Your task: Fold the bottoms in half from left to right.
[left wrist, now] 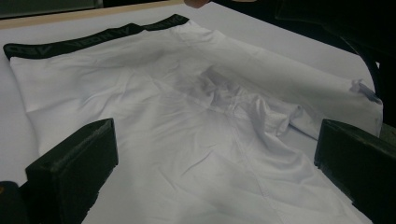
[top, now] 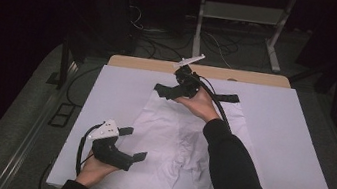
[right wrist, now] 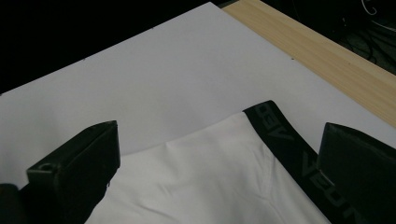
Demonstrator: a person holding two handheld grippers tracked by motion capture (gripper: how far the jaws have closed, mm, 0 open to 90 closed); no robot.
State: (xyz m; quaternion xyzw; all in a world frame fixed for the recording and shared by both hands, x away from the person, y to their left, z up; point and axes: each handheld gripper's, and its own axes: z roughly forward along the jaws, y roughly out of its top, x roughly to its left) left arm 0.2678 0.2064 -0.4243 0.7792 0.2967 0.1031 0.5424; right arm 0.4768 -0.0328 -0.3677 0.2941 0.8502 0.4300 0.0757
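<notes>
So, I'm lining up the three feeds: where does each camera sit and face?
High view: above the near side, looking forward and down on the table; forearms, left gripper, right gripper.
Left gripper view: between open jaws, facing the white shorts.
Right gripper view: between open jaws, over their black waistband.
All share the shorts.
</notes>
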